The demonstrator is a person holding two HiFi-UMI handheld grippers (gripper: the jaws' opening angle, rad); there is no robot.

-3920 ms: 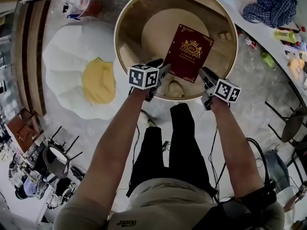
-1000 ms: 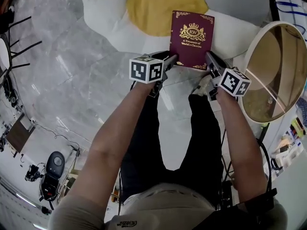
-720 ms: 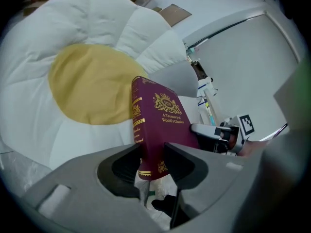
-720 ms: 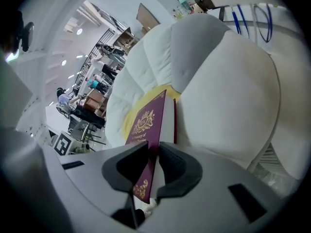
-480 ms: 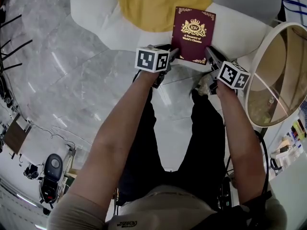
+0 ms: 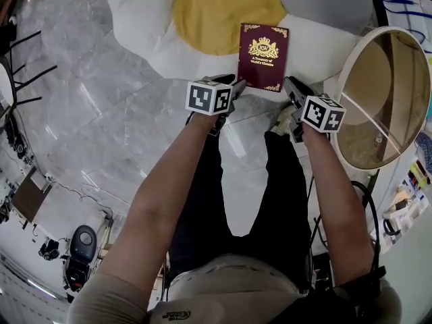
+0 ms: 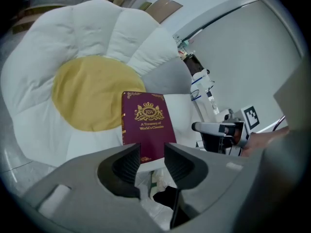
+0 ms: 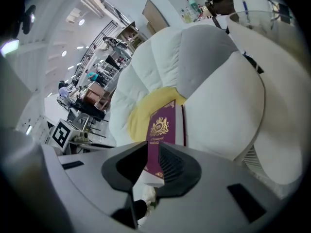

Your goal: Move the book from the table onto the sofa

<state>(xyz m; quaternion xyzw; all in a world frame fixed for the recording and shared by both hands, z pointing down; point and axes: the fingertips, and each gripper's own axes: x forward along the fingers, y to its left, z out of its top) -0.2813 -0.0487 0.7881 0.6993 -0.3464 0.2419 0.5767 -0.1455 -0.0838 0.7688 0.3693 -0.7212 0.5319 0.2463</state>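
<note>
- The book (image 6: pixel 263 54) is a maroon hardcover with a gold crest, gold corner ornaments and the gold title "A Treasury of World's Classics". It lies closed, front cover up, on a white petal of the sofa, its far left corner at the yellow centre.
- The sofa (image 6: pixel 135 19) is flower-shaped, with padded white petals, one grey petal and a round yellow centre.
- The table (image 6: pixel 388 90) is round, with a white rim and a brownish top, and stands just beside the sofa.

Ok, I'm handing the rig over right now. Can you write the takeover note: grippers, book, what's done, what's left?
Left gripper: jaws apart, pinching nothing; the book shows its near edge in the gap.
Right gripper: jaws have just been opening; a corner of the book sits between them, apparently no longer pinched.
Book: flat on the sofa, across its yellow centre and a white petal, off the table.
Done: the move, by the look of it.
Left: draw both grippers back clear.
</note>
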